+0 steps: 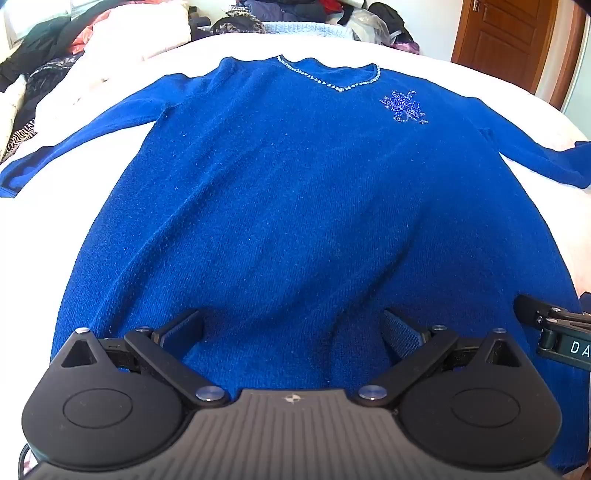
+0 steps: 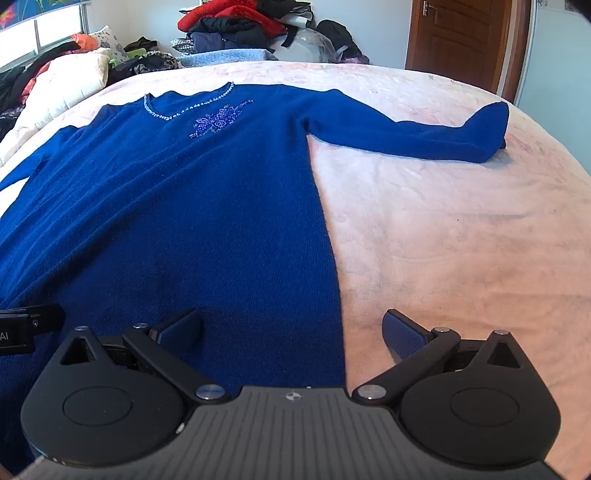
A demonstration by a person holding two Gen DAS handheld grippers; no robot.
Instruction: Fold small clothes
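Note:
A royal-blue knit sweater (image 1: pixel 280 192) lies flat, front up, on a pale pink bedspread (image 2: pixel 443 229), with both sleeves spread out. It has a beaded V-neck (image 1: pixel 332 83) and a beaded flower (image 1: pixel 404 107) on the chest. My left gripper (image 1: pixel 291 332) hovers open over the lower middle of the sweater, nothing between its fingers. My right gripper (image 2: pixel 291 332) stands open above the sweater's right side edge (image 2: pixel 328 258), one finger over knit and one over the bedspread. The right sleeve (image 2: pixel 424 129) stretches away to the right. The right gripper's tip (image 1: pixel 554 325) shows at the left view's edge.
Piles of clothes (image 2: pixel 236 26) and a cream quilt (image 2: pixel 62 85) crowd the far side and left of the bed. A brown wooden door (image 2: pixel 458 40) stands at the back right. Bare bedspread lies to the right of the sweater.

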